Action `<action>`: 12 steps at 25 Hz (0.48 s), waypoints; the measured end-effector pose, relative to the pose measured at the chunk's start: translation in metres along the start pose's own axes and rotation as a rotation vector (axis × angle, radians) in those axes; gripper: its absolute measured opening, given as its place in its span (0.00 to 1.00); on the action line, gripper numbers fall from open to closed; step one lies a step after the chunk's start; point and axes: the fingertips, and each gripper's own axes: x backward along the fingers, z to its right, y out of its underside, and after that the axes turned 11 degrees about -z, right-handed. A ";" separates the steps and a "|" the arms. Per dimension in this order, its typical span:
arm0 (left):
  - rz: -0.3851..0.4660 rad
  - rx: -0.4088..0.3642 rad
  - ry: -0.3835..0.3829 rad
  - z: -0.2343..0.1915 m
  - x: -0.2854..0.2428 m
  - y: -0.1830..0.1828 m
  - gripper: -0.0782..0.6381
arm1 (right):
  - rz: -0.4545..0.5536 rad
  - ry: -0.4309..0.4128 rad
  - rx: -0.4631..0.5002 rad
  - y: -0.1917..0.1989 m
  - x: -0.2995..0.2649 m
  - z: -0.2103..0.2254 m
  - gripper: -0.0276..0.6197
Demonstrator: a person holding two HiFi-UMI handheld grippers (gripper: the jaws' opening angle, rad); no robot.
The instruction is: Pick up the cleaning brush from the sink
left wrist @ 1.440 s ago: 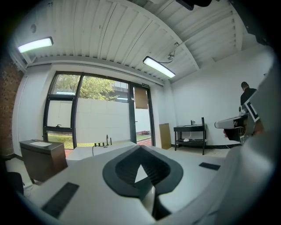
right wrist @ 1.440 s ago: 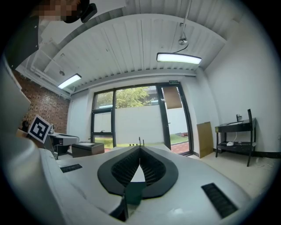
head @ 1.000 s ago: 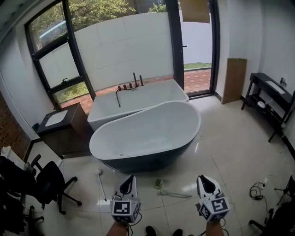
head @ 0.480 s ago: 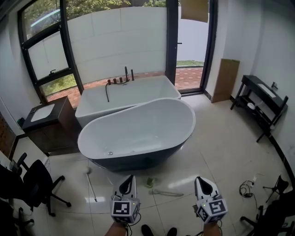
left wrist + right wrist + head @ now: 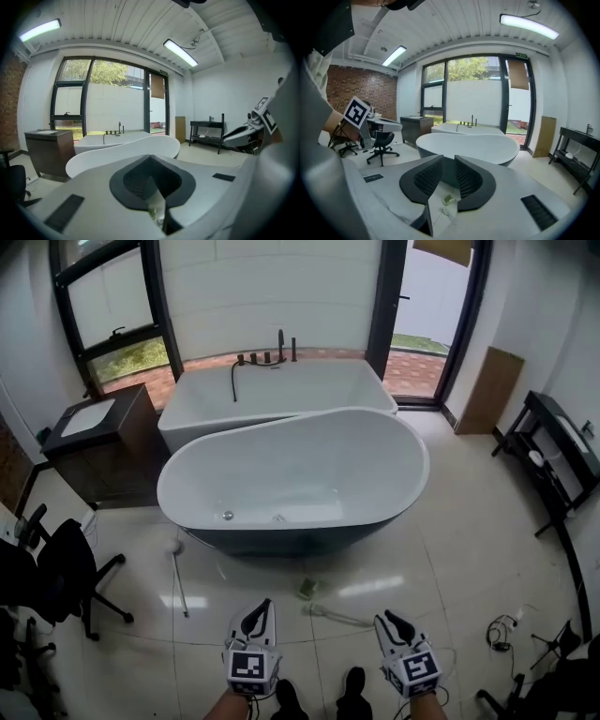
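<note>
Left gripper (image 5: 150, 158): closed on nothing, pads meeting at the tips. I hold it low at 7 o'clock in the head view, idle, since one gripper should be enough for a thin handle.
Right gripper (image 5: 448, 158): jaws have just been opening and stand partly apart with nothing between them; only floor shows through the gap. I read that as readying for the grab.
Brush: the long pale-handled cleaning brush with a green head (image 5: 310, 590) lies flat on the glossy tiled floor (image 5: 450, 549) at 12 o'clock, just ahead of both grippers. It is not in any basin.
Doubt: a white stick with a round head (image 5: 178, 573) lies at 10 o'clock. At this range I cannot be sure which of the two is the brush.
Tub: the white oval bathtub with a dark outer shell (image 5: 291, 540) sits beyond the brush at 12 o'clock, near its head.
Aim: both grippers point forward and slightly down, so neither is over the handle yet.
Next: lower the right gripper and straddle the handle across its length.
</note>
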 end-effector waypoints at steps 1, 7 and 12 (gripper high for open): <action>-0.011 -0.003 -0.013 -0.007 -0.028 0.018 0.12 | -0.024 -0.016 0.027 0.022 -0.038 0.006 0.16; -0.052 0.048 -0.104 -0.033 -0.188 0.111 0.12 | -0.180 -0.155 0.116 0.147 -0.236 0.051 0.21; -0.059 0.094 -0.152 -0.024 -0.328 0.239 0.12 | -0.229 -0.199 0.189 0.284 -0.377 0.095 0.23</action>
